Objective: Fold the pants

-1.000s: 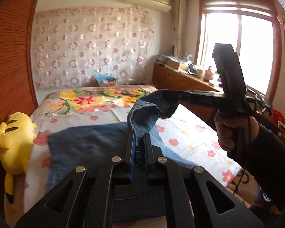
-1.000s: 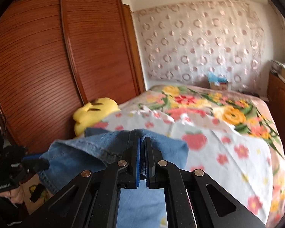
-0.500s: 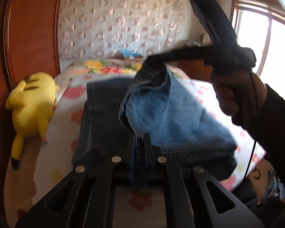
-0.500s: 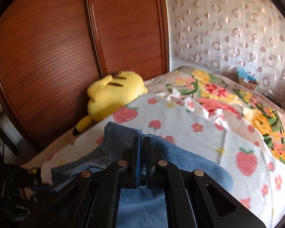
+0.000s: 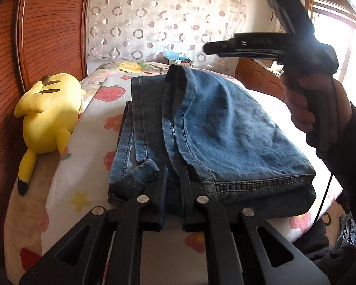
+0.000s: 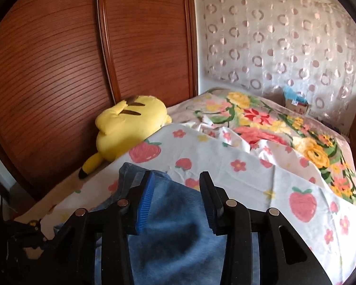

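Both tongs now parted: right gripper [image 6: 175, 198] and left gripper [image 5: 172, 180] releasing folded blue denim pants [image 5: 216, 128], fold laid.

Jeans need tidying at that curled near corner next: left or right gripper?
Left. The left gripper sits at the jeans' near edge beside the curl; the right gripper is open, raised above the far end.

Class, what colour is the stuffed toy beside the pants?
Yellow stuffed toy with dark stripes, clearest in the right wrist view.
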A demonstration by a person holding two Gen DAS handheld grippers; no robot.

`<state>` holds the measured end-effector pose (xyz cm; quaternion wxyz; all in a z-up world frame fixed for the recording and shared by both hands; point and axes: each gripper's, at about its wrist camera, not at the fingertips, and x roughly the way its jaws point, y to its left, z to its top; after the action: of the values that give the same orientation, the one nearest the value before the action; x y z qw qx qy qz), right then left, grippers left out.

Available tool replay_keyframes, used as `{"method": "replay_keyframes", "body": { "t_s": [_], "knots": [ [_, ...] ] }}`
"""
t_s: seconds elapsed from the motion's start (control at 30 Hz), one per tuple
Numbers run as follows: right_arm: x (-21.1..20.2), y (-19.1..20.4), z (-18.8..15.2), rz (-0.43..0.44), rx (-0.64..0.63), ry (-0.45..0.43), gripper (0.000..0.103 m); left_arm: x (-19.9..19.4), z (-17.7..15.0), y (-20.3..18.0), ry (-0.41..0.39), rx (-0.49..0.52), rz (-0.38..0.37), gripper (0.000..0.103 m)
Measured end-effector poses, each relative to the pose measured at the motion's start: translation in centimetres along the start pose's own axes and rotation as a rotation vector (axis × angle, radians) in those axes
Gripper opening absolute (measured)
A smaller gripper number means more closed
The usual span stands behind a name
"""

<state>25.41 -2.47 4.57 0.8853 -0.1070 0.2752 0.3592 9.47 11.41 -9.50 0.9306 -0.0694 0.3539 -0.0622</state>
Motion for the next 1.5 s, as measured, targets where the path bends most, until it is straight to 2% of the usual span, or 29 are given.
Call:
{"method": "replay_keyframes", "body": {
  "t_s": [0.1,0.17,0.2,0.27,0.3,0.47,0.53,0.57,0.63,0.87,0.97,1.5],
  "knots": [
    [0.3,-0.7,-0.7,-0.017,-0.012,0.020,0.041,0.0,0.5,-0.2,0.006,0.008,0.003,0.010],
    [0.1,-0.8,-2.1,-0.018,-0.017,0.033,0.041,-0.1,0.8,-0.4,0.001,0.015,0.010,0.022],
    [0.0,-0.7,-2.5,-0.019,-0.020,0.040,0.041,-0.2,0.8,-0.4,-0.006,0.016,0.013,0.024],
    [-0.8,0.2,-3.5,-0.025,-0.025,0.050,0.041,-0.3,1.0,-0.5,-0.013,0.021,0.042,0.039],
    [-0.7,0.2,-3.8,-0.027,-0.026,0.054,0.041,-0.4,1.1,-0.5,-0.017,0.021,0.046,0.041],
    [-2.7,0.0,-4.4,-0.019,-0.001,0.052,0.042,-0.5,1.7,-0.6,-0.013,0.030,0.046,0.043],
    [-3.4,-0.4,-5.0,-0.025,0.011,0.051,0.052,-0.5,2.0,-0.9,-0.015,0.045,0.056,0.043],
    [-3.8,-0.6,-5.3,-0.044,0.014,0.050,0.054,-0.6,2.1,-1.1,-0.017,0.049,0.057,0.043],
    [-4.6,-0.7,-5.9,-0.074,0.026,0.044,0.055,-0.6,2.2,-1.3,-0.020,0.051,0.044,0.043],
    [-8.2,-0.8,-8.1,-0.075,0.053,0.019,0.057,-0.6,2.9,-2.7,-0.026,0.083,0.029,0.043],
    [-9.4,-0.4,-9.1,-0.081,0.057,0.008,0.063,-1.1,3.3,-3.5,-0.039,0.096,0.015,0.043],
    [-12.7,-0.3,-13.3,-0.114,0.124,0.003,0.073,-1.0,5.0,-6.6,-0.074,0.139,-0.055,0.043]
  ]
}}
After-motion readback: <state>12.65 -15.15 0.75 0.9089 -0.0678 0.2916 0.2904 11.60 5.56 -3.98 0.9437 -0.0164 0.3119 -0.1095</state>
